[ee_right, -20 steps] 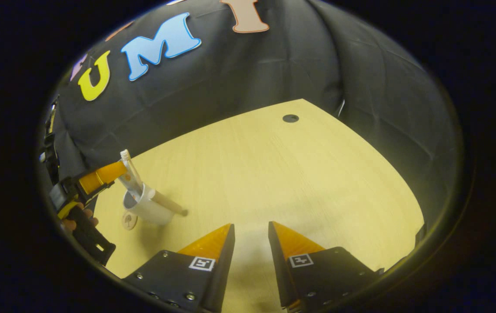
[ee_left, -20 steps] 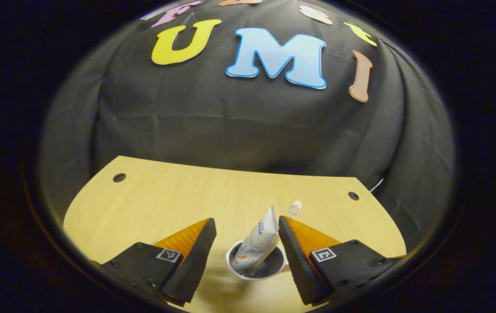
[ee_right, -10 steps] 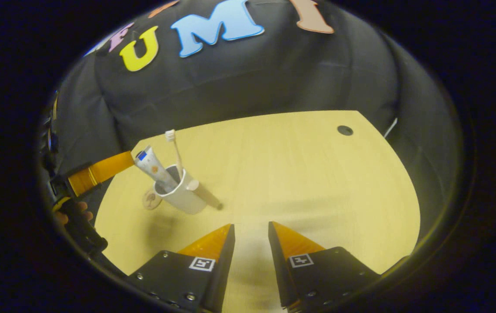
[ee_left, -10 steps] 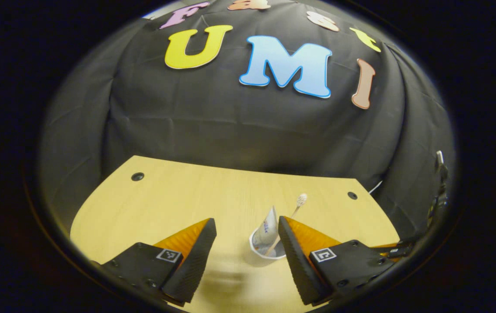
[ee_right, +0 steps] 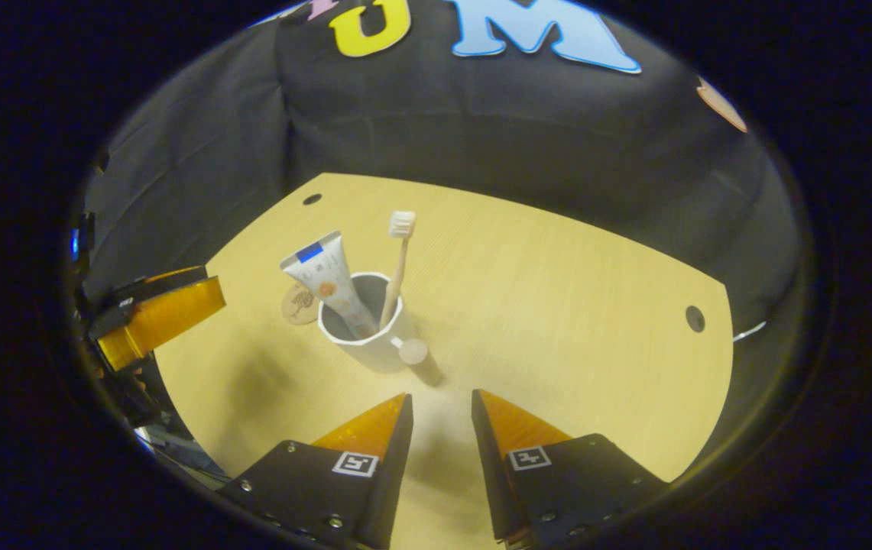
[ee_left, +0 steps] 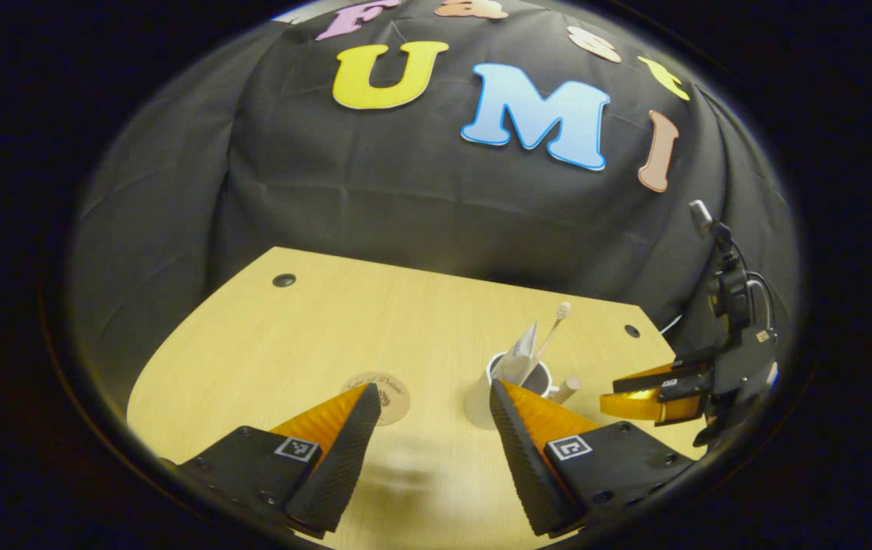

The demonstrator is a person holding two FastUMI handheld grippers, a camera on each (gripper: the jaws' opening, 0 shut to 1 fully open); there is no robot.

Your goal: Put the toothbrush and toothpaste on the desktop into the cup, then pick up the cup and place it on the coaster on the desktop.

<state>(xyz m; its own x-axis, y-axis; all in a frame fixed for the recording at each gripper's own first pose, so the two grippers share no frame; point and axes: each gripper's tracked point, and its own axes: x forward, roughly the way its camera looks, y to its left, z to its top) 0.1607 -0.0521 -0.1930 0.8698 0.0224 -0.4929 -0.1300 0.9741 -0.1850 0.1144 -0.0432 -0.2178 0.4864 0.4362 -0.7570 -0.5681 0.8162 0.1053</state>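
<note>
In the right gripper view, the right hand-held gripper (ee_right: 439, 401) is nearest, low over the table (ee_right: 558, 305), with its fingers a little apart and nothing between them. Just past it stands the cup (ee_right: 374, 336) on the table, its handle toward this gripper. The toothpaste (ee_right: 329, 279) and toothbrush (ee_right: 399, 260) stand inside the cup. The coaster (ee_right: 298, 304) lies just behind the cup. In the left gripper view, the left hand-held gripper (ee_left: 436, 397) is spread wide and empty, near the cup (ee_left: 481, 397).
</note>
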